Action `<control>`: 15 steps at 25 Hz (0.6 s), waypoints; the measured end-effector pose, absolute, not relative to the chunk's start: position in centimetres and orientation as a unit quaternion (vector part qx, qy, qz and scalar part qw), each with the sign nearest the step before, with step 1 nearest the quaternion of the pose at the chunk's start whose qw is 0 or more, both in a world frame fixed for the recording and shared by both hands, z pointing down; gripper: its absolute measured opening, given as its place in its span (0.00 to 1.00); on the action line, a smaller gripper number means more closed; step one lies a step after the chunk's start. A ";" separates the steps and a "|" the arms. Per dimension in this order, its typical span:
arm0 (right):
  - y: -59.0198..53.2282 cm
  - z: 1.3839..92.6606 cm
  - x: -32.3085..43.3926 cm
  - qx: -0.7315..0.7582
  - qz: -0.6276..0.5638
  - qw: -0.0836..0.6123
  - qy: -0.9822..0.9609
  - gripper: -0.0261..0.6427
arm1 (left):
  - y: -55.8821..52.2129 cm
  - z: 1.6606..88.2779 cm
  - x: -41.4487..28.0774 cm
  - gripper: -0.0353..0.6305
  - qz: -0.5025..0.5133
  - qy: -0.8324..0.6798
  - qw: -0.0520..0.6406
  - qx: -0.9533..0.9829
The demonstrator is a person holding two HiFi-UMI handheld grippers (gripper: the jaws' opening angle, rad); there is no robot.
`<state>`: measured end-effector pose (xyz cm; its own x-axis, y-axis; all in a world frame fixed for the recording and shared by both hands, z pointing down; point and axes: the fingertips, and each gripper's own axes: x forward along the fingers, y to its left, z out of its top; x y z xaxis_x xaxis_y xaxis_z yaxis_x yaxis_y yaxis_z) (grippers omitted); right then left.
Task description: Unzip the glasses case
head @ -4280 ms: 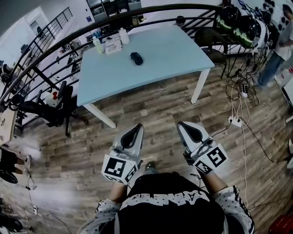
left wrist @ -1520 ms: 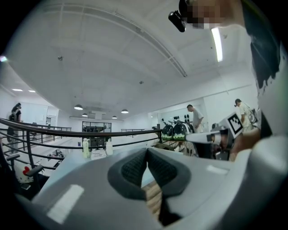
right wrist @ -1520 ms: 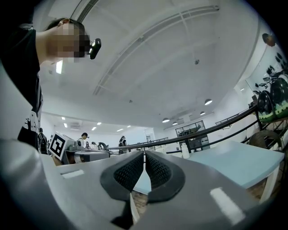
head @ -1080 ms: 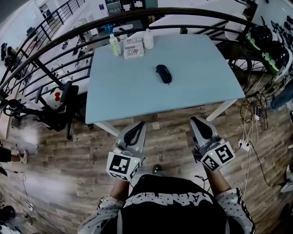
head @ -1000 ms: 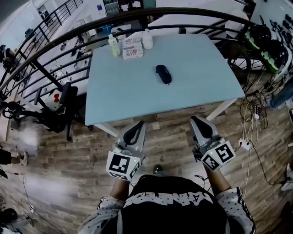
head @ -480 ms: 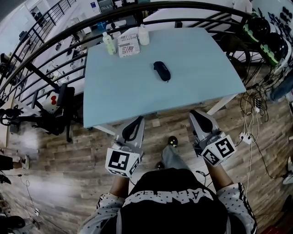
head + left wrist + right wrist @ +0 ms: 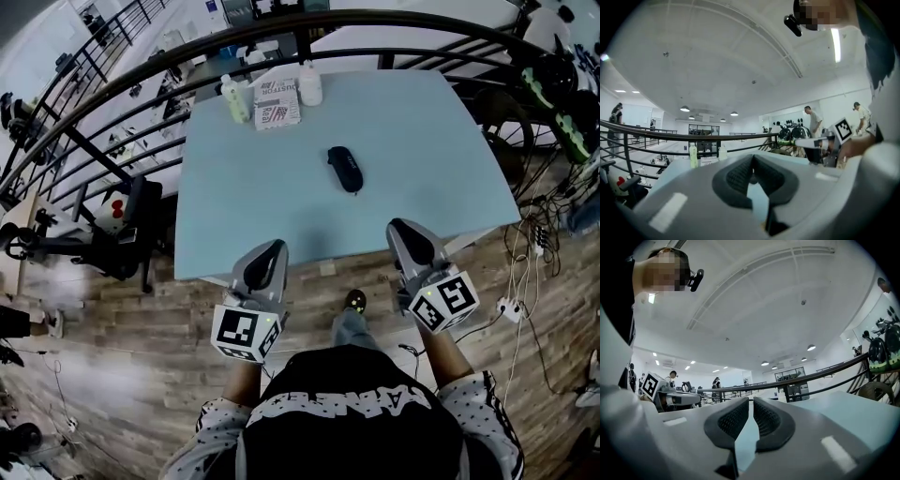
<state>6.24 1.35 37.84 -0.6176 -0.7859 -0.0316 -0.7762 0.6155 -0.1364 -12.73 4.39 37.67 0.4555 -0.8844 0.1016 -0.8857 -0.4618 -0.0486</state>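
Note:
The black glasses case (image 7: 344,169) lies zipped on the pale blue table (image 7: 272,202), a little right of its middle. Both grippers hover at the table's near edge and point level at it, well short of the case. My left gripper (image 7: 266,253) is shut and empty, and its pads meet in the left gripper view (image 7: 751,160). My right gripper (image 7: 404,230) holds nothing. Its pads stand a hairline slit apart in the right gripper view (image 7: 751,403) as its jaws are opening. Neither gripper view shows the case.
At the table's far edge stand a green bottle (image 7: 234,98), a printed box (image 7: 277,103) and a white bottle (image 7: 309,86). A black railing (image 7: 131,98) curves behind the table. An office chair (image 7: 127,230) is at the left, cables (image 7: 525,281) on the floor at the right.
The person has stepped up to the table. Both grippers moved forward from over the wooden floor to the table's near edge, and the case now lies closer.

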 end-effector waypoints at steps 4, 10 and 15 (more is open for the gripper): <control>-2.7 38.8 6.3 -0.431 -0.057 0.029 0.900 0.07 | 0.6 38.3 -12.8 0.05 0.064 -0.528 0.009 0.847; -8.2 40.8 6.5 -0.425 -0.065 0.012 0.903 0.08 | -3.9 39.3 -12.7 0.05 0.075 -0.543 0.019 0.836; -11.9 42.2 6.3 -0.419 -0.076 -0.007 0.905 0.11 | -7.0 39.8 -12.9 0.05 0.081 -0.556 0.027 0.827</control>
<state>6.30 -11.92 42.24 -0.6481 -0.7578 0.0756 -0.7598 0.6367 -0.1318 -12.89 -6.95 39.81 0.3698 -0.9146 0.1638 -0.9234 -0.3814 -0.0446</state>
